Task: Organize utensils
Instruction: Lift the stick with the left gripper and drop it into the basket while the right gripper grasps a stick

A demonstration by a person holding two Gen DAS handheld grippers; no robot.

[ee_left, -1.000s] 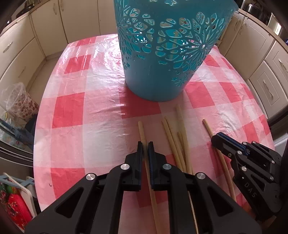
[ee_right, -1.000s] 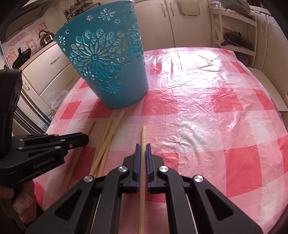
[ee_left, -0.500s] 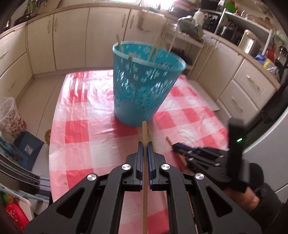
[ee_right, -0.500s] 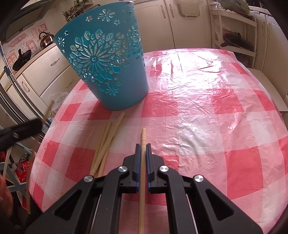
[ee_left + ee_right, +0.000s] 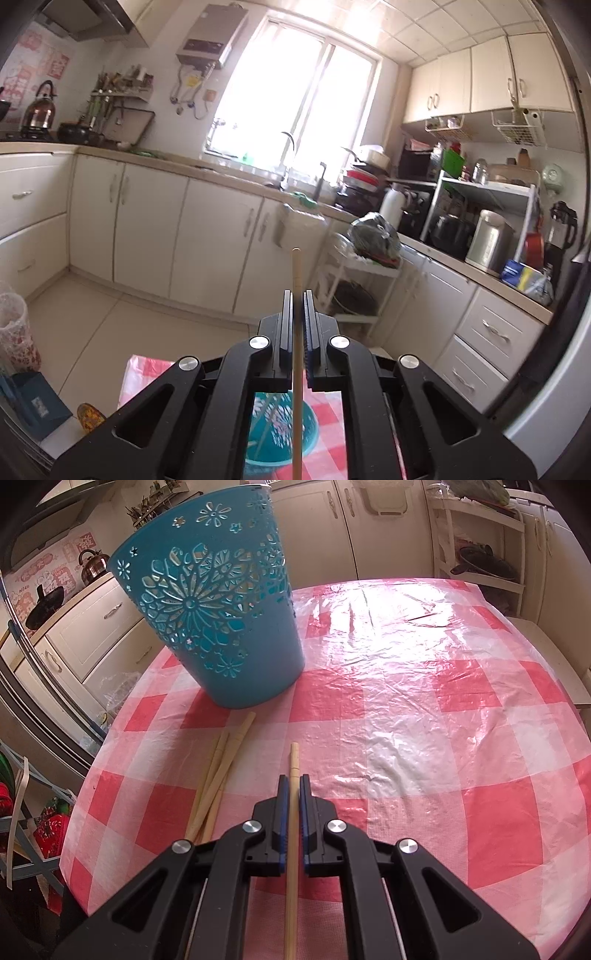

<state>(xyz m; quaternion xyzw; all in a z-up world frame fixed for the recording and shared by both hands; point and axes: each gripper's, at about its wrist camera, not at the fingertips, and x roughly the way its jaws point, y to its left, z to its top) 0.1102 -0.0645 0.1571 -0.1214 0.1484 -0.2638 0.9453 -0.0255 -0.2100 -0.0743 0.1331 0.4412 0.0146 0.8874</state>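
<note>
On the checked surface (image 5: 424, 686) the blue basket (image 5: 218, 620) stands at about eleven o'clock in the right wrist view, with three loose chopsticks (image 5: 218, 775) lying between it and the near edge. A second ago the left tool (image 5: 296, 306) was low over this cloth, closing on a chopstick beside that pile; now it is raised and tipped up toward the kitchen window, its jaws narrow and pinching the lifted chopstick (image 5: 296, 273), which points to twelve o'clock. That stick appears to be on its way into the basket, so the sorting is partway through, with several pieces left. The right tool (image 5: 293, 790) has not moved in that time: jaws narrow around its own chopstick (image 5: 294, 760), which seems to rest on the cloth. Only the left wrist view shows the basket's open mouth (image 5: 280, 428), blurred at six o'clock beneath the tool; only the right wrist view shows the remaining sticks.
</note>
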